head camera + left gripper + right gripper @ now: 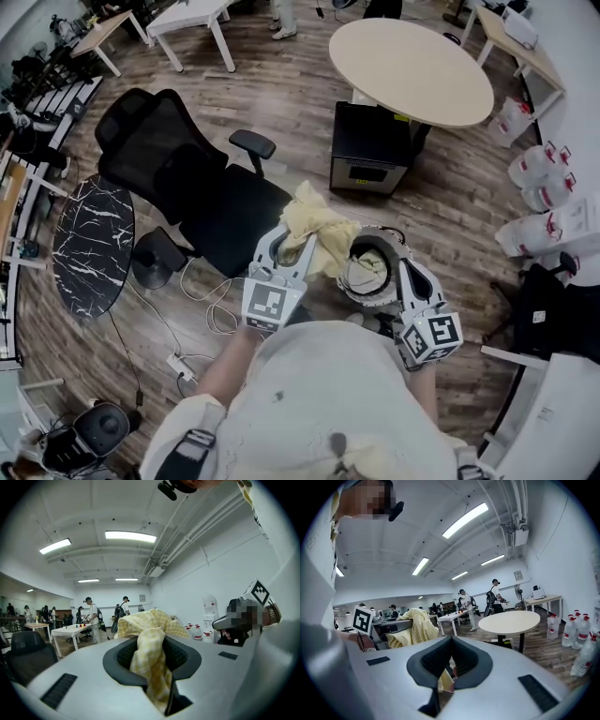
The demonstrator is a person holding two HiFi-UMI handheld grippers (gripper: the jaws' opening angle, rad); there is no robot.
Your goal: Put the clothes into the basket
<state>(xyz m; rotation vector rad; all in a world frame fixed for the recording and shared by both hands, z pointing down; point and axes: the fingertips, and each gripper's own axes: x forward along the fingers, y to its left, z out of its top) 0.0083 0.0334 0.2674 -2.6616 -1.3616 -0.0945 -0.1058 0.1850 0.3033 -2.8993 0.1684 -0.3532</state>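
A pale yellow checked cloth (317,225) hangs bunched from my left gripper (298,246), which is shut on it. In the left gripper view the cloth (146,630) fills the gap between the jaws of the left gripper (151,645) and drapes down over them. Just to its right is a round white basket (359,281) with more yellow fabric inside. My right gripper (399,259) reaches to the basket's right rim. In the right gripper view the right gripper (450,660) has its jaws closed on a thin pale edge, seemingly the rim. Both are held in the air above the wooden floor.
A black office chair (183,178) stands left of the cloth, and a black-marble side table (89,246) is further left. Ahead are a black cabinet (370,145) and a round beige table (412,67). Water bottles (542,176) line the right wall. Cables (206,305) lie on the floor.
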